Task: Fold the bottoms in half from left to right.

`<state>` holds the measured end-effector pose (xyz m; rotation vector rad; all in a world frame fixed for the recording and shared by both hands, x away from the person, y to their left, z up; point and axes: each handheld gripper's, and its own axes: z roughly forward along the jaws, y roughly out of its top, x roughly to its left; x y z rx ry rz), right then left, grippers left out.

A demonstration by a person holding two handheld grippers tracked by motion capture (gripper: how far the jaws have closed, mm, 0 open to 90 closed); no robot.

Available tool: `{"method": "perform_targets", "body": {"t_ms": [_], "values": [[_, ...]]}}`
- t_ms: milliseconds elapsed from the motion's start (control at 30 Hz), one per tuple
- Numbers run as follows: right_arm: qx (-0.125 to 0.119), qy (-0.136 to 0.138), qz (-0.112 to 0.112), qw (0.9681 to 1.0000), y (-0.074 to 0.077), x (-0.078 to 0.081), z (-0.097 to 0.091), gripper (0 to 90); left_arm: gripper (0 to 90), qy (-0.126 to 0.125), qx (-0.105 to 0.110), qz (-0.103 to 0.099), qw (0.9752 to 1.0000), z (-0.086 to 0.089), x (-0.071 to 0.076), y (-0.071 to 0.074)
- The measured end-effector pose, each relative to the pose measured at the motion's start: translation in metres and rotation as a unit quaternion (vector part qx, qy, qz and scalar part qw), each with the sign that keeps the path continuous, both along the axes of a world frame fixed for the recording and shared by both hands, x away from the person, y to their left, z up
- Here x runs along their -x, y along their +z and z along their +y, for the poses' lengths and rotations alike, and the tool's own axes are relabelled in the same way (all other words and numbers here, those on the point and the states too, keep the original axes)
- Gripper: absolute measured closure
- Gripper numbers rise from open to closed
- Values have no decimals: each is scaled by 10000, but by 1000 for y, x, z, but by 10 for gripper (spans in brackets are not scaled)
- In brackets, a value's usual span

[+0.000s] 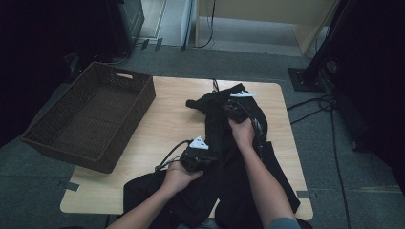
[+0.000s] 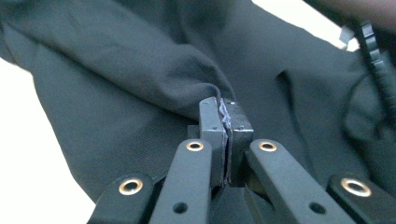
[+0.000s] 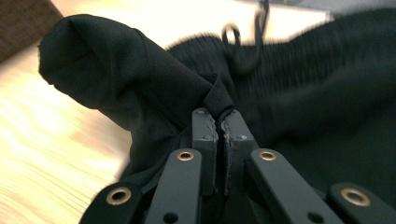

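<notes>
The high view looks forward and down from above the person's side onto the whole table (image 1: 162,119). Each gripper view sits close behind its own fingers (image 2: 212,121) (image 3: 205,130), facing along them. All three share the black garment (image 1: 229,143) (image 2: 140,70) (image 3: 116,79).

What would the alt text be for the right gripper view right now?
The right gripper is shut on a pinched fold of the black garment, lifting it above the wooden table. Behind it lie the garment's ribbed waistband and drawstring loop.
</notes>
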<state>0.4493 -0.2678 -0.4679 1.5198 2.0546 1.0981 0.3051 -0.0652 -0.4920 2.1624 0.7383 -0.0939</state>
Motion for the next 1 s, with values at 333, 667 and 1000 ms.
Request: {"method": "perform_targets", "body": {"t_ms": [333, 667, 1000], "values": [[274, -75, 333, 9990, -38, -2, 6, 858, 892, 34, -444, -37, 9990, 7, -5, -18], [402, 59, 320, 9987, -39, -5, 39, 855, 891, 426, -515, -47, 9978, 65, -11, -16], [410, 286, 305, 9983, -38, -20, 102, 852, 890, 1130, -823, -41, 9902, 140, -15, -11]]}}
